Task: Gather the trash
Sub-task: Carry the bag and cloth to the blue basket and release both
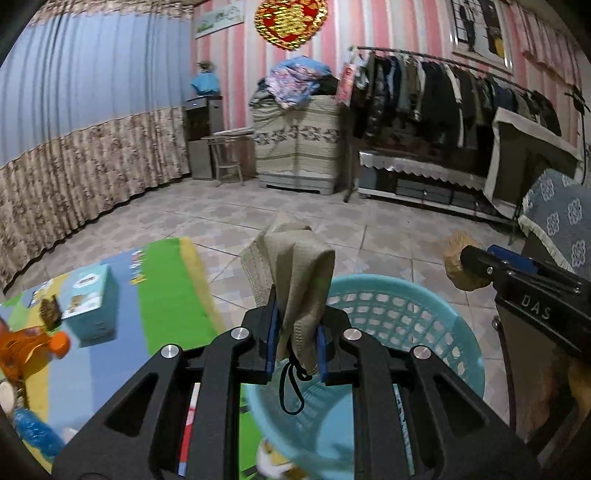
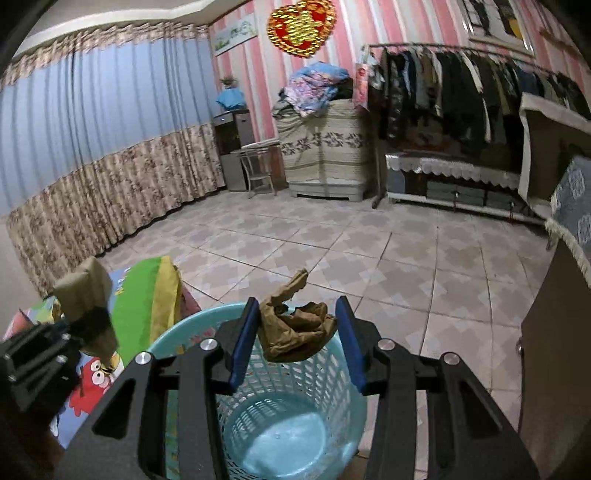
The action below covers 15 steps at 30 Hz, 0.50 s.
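Left wrist view, frame centre: left gripper [image 1: 295, 343] clamped on a soft, light face mask [image 1: 299, 273] over the basket [image 1: 424, 314]. Right gripper [image 2: 295, 336] pinches crumpled brown paper [image 2: 295, 332], seemingly lightly; it should crush easily.

Both wrist views are showing a dim room under soft, even indoor light, with no lamp or window visible and only faint shadows falling on the tiled floor [image 2: 332, 251]. Fisheye distortion is bending the curtain [image 1: 74, 110] and walls, and black vignetting is darkening the corners. Motion blur is smearing the lower left of the left view, while the heart ornament [image 1: 291, 22] is glinting brightly.
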Tool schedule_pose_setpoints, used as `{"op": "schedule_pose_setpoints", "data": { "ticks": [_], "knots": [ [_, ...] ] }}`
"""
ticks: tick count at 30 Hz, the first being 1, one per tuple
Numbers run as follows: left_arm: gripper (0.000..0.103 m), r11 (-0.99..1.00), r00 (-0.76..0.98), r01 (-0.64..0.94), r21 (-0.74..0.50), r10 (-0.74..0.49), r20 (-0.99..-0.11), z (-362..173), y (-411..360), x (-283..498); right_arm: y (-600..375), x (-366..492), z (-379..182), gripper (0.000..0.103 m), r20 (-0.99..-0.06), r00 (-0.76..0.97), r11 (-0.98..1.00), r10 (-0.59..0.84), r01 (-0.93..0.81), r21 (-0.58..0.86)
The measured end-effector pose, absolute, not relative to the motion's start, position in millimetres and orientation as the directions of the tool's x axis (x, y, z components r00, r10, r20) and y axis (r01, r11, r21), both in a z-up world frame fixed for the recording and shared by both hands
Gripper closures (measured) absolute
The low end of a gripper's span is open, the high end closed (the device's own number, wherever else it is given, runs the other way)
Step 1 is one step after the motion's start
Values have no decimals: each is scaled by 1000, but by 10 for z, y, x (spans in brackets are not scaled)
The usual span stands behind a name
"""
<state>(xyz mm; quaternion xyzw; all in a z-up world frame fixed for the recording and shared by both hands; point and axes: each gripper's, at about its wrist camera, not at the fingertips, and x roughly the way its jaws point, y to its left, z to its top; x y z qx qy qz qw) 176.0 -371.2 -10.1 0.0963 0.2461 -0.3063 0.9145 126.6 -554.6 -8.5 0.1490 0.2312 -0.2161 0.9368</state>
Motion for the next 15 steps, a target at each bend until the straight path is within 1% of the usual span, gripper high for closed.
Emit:
{"op": "schedule_pose_setpoints", "data": {
  "ticks": [2, 5, 6, 8, 10, 12, 13, 15],
  "knots": [
    [88, 790, 689, 612, 40, -508, -517, -158, -3808, 1767, -5593, 1268, -106, 60, -500, 800, 857, -333, 478, 194],
    [81, 788, 685, 613, 51, -498, -531, -227, -3896, 1772, -5641, 1250, -138, 60, -501, 799, 853, -332, 481, 202],
    [74, 791, 688, 609, 57, -491, -534, -221, -3866, 1817, -5643, 1251, -153, 60, -504, 797, 852, -333, 483, 202],
    [66, 807, 706, 587, 70, -467, -532, -230, -3811, 1857, -5632, 1266, -181, 60, -512, 793, 851, -332, 486, 201],
    [65, 817, 708, 573, 67, -452, -542, -229, -3804, 1892, -5619, 1280, -203, 60, -518, 788, 851, -333, 488, 195],
    [57, 835, 715, 548, 58, -430, -551, -225, -3731, 1970, -5591, 1276, -214, 60, -521, 787, 854, -330, 484, 192],
    [55, 840, 719, 539, 55, -425, -551, -218, -3700, 1992, -5582, 1272, -217, 60, -521, 788, 855, -328, 482, 192],
    [47, 856, 737, 514, 60, -404, -542, -188, -3627, 2028, -5539, 1294, -226, 60, -522, 789, 862, -323, 474, 182]
  ]
}}
